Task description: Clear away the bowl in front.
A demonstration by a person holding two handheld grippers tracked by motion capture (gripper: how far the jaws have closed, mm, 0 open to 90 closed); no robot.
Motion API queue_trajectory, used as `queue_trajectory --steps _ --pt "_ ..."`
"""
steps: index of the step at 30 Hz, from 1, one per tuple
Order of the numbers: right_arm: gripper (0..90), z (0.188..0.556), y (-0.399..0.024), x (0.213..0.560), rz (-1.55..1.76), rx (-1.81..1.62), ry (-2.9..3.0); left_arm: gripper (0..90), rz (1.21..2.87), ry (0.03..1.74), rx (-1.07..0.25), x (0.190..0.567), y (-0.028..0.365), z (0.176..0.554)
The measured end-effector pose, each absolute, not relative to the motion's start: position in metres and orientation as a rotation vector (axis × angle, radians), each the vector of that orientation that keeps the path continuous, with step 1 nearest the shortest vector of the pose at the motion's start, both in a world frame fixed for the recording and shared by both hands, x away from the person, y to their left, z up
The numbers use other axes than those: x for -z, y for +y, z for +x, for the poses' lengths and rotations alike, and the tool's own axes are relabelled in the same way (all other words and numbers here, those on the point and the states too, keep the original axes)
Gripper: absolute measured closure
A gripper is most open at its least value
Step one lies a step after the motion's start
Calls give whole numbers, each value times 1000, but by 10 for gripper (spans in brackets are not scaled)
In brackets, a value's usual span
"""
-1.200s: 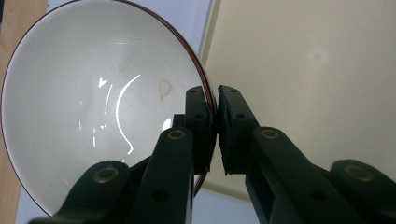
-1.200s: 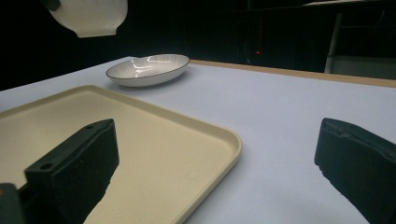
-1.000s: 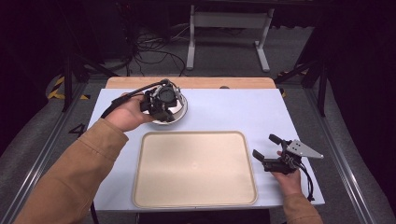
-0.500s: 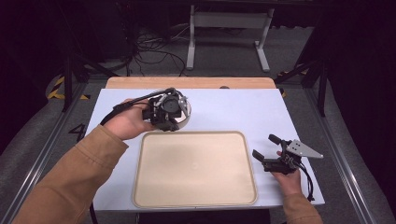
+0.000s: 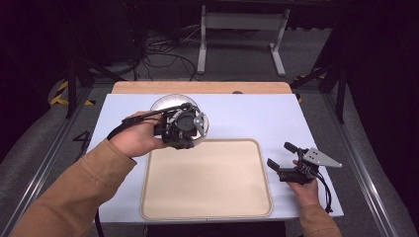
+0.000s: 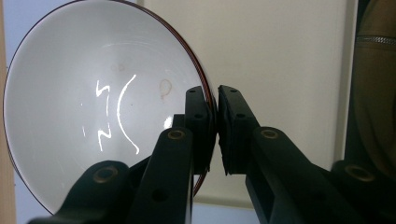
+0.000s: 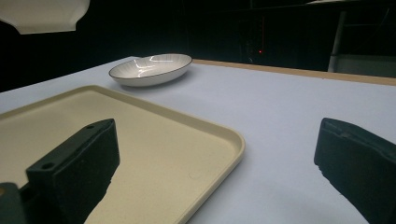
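My left gripper is shut on the rim of a white bowl with a thin dark edge. It holds the bowl in the air over the far left corner of the beige tray. The same bowl's underside shows at the upper left of the right gripper view. A second white dish with a dark rim rests on the table behind it. My right gripper is open and empty, low on the table just right of the tray.
The white table top has a wooden strip along its far edge. Beyond it are a metal stand's legs and floor cables.
My left gripper has lifted the bowl off the back of the table and carried it nearer and rightward, to the tray's far left corner. The right gripper has stayed still.
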State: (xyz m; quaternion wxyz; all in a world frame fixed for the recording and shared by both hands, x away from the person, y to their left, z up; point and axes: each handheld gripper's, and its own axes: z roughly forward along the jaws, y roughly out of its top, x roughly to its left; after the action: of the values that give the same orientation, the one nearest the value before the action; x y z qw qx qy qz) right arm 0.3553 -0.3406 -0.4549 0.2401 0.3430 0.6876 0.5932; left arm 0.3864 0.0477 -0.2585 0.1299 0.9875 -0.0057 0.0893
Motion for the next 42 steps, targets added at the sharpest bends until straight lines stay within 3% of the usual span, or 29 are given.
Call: queue_trajectory --steps 21,30,42 --pt "6 355 -341 455 939 -1626 1883 834 2835 -220 -277 254 32 352" --pt "6 355 -341 455 940 -1627 1882 831 2815 -323 -250 264 25 346" --pt "6 355 -341 455 939 -1629 1884 829 2842 -331 -224 289 12 347"
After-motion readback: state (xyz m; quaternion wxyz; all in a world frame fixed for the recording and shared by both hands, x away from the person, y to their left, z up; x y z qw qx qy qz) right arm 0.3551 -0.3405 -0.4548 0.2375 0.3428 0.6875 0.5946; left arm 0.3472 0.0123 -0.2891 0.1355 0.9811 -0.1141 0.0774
